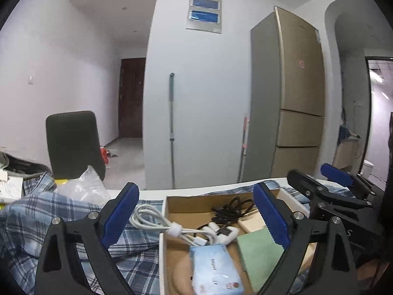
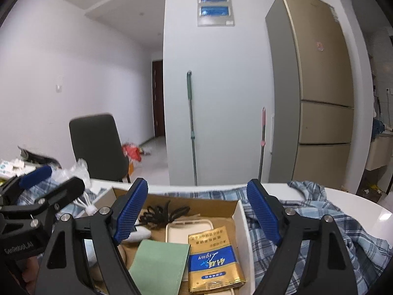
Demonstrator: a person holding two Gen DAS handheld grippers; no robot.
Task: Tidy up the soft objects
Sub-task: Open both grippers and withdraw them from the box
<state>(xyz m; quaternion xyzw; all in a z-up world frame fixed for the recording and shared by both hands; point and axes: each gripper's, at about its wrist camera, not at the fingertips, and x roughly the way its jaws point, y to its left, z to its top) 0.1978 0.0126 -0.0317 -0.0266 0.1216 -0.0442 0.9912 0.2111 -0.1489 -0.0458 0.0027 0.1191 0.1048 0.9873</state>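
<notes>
Both hand-held grippers hover with fingers spread wide, holding nothing; the left hand-held gripper (image 1: 196,213) and the right hand-held gripper (image 2: 197,215) sit side by side above an open cardboard box (image 1: 162,250) on the white surface (image 2: 363,201); inside lie a blue tissue pack (image 1: 213,270), a green cloth (image 2: 159,268), a white cable (image 1: 157,218), a black cord (image 2: 162,212) and a gold-and-blue packet (image 2: 213,263); a blue plaid shirt (image 2: 319,223) spreads under the box toward both side edges.
</notes>
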